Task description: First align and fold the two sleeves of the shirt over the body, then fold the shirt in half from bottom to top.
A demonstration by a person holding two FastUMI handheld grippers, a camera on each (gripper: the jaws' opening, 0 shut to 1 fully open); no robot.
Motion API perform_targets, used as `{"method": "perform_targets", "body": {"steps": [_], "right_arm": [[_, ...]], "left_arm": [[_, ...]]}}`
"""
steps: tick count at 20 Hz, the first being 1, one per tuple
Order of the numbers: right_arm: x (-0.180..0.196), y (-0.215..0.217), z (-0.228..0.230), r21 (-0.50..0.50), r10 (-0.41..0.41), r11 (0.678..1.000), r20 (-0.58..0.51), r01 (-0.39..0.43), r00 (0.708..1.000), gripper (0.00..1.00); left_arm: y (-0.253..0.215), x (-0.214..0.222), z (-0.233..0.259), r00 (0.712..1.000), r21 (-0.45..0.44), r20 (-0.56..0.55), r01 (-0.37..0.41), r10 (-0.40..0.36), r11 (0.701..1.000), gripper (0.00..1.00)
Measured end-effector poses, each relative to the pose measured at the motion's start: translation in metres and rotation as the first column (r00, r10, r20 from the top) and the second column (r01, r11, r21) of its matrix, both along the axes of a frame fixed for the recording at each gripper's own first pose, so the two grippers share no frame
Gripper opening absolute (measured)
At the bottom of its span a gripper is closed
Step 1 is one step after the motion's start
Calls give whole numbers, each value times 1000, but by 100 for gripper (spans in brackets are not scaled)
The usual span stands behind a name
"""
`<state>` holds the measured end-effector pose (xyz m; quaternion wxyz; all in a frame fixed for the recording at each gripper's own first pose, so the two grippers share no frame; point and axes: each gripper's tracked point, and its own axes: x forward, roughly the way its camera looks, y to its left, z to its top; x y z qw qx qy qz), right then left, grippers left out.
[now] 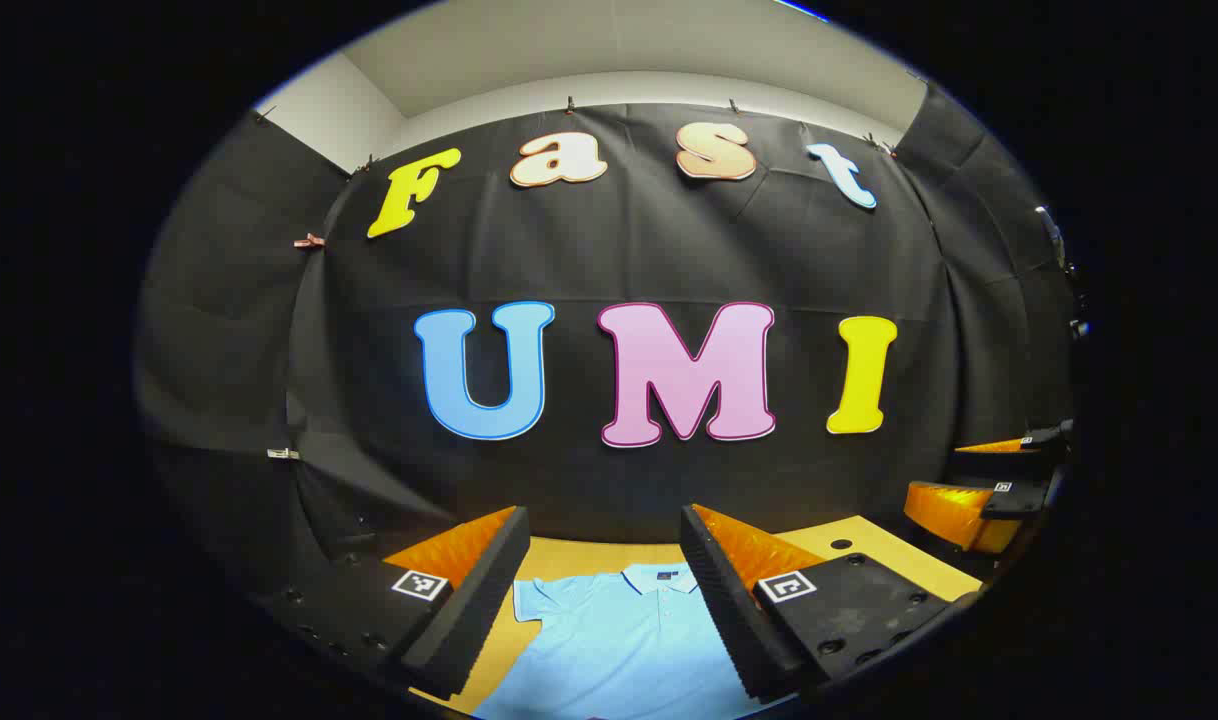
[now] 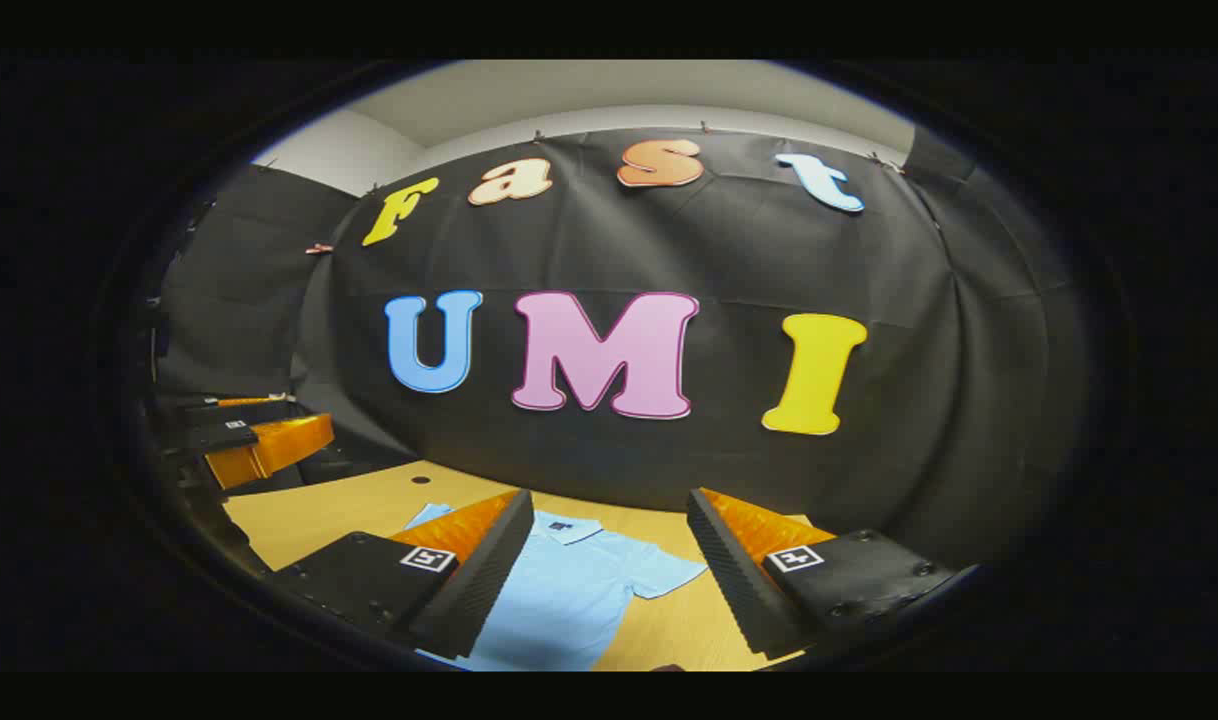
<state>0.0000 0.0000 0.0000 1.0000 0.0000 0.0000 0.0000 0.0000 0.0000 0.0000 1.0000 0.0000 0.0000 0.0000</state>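
Both grippers hang released above the table: left gripper (image 1: pixel 604 590), right gripper (image 2: pixel 604 575), fingers spread wide. Below them a light blue short-sleeved polo shirt (image 1: pixel 624 640) lies flat on the pale wooden tabletop (image 2: pixel 319 515), black cloth walls behind

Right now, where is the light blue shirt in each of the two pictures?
Left gripper view: the light blue shirt lies flat at bottom centre, collar toward the wall, seen between the open left tongs.
Right gripper view: the shirt sits at bottom, left of centre, one sleeve spread out to the right, between the open right tongs.
Shared landmark: the wooden table under the shirt, with a small dark hole in its top.
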Motion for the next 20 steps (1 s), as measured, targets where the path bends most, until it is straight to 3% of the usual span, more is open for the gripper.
{"method": "perform_targets", "body": {"steps": [9, 20], "right_arm": [[-1, -11, -7, 8, -110, 994, -40, 111, 993, 96], [-1, -17, -12, -16, -129, 992, -67, 129, 989, 96]], "left_arm": [[27, 31, -13, 999, 12, -18, 48, -48, 999, 96], [35, 36, -23, 997, 3, -47, 62, -62, 998, 96]]}}
